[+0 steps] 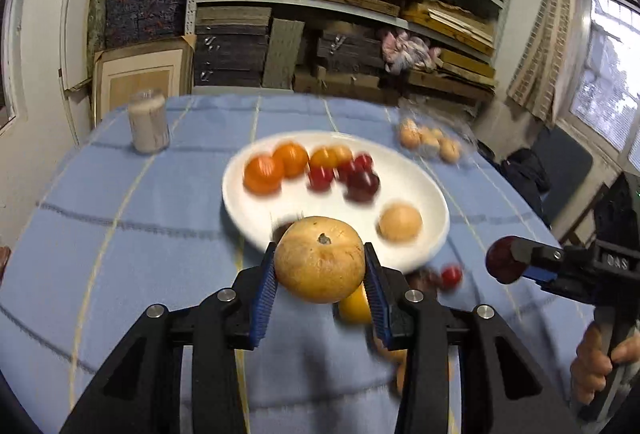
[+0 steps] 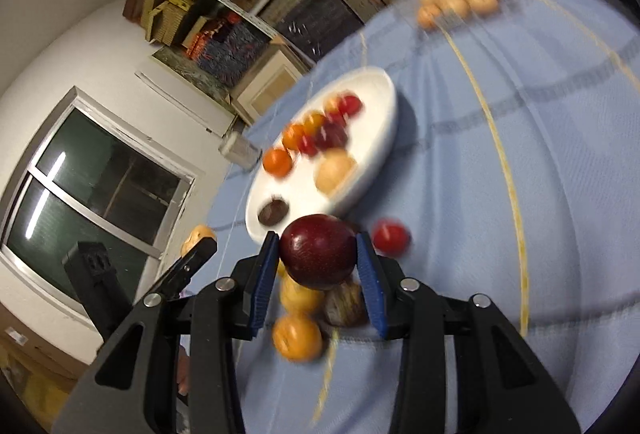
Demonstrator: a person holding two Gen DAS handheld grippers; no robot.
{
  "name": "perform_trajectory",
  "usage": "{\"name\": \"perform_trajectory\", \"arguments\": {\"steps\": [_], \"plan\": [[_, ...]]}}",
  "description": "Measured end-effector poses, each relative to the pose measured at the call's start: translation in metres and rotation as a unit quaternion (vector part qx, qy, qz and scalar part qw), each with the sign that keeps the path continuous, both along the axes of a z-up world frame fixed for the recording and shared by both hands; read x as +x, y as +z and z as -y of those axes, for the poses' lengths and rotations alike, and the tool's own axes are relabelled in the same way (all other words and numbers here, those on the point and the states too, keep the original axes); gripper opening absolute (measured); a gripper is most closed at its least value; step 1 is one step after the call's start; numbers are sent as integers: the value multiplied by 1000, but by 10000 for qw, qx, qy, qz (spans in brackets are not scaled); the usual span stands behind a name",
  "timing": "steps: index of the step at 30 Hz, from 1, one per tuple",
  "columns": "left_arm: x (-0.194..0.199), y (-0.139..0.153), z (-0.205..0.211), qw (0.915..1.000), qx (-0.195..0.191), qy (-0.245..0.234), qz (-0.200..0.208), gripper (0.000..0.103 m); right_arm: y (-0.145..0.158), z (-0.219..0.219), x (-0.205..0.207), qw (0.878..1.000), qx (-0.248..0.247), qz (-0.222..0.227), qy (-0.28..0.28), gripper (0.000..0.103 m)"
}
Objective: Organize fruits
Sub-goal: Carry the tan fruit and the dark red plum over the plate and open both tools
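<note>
Left gripper (image 1: 320, 272) clamps tan fruit (image 1: 320, 260) | right gripper (image 2: 318, 254) clamps plum (image 2: 318, 252) | plate (image 1: 400, 154) ahead

Bare blue tablecloth (image 1: 132, 234) lies open left of the white plate (image 1: 436, 230). Fruit fills the plate's far half; its near middle is bare. Obstacles: jar (image 1: 148, 122) far left, loose fruit (image 2: 298, 318) crowding the near edge.
</note>
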State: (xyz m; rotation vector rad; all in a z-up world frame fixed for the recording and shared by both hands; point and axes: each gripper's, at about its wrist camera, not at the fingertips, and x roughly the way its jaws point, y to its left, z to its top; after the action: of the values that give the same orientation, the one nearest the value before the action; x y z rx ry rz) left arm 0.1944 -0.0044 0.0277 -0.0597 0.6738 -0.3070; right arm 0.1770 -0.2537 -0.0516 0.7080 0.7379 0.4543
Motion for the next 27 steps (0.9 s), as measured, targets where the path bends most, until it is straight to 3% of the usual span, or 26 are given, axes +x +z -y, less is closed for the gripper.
{"name": "perform_trajectory", "arguments": {"steps": [5, 11, 12, 13, 15, 18, 21, 27], "plan": [[40, -3, 15, 9999, 98, 100, -64, 41, 20, -24, 52, 9991, -421, 86, 28, 39], [79, -32, 31, 9989, 273, 139, -354, 42, 13, -47, 100, 9888, -1450, 112, -325, 40], [80, -35, 32, 9988, 325, 134, -342, 47, 9, -50, 103, 9880, -1513, 91, -314, 42], [79, -36, 33, 9987, 366, 110, -331, 62, 6, -50, 105, 9874, -1559, 57, -265, 44], [74, -34, 31, 9989, 396, 155, -217, 73, 4, -44, 101, 9880, -1505, 91, -340, 52], [58, -21, 21, 9995, 264, 174, -64, 73, 15, -35, 82, 9891, -1385, 318, -390, 52], [31, -14, 11, 9997, 126, 181, 70, 82, 27, -28, 53, 9872, -1413, 600, -438, 58], [-14, -39, 13, 9993, 333, -70, -143, 84, -4, -15, 7, 9919, -1136, 369, -436, 64]]}}
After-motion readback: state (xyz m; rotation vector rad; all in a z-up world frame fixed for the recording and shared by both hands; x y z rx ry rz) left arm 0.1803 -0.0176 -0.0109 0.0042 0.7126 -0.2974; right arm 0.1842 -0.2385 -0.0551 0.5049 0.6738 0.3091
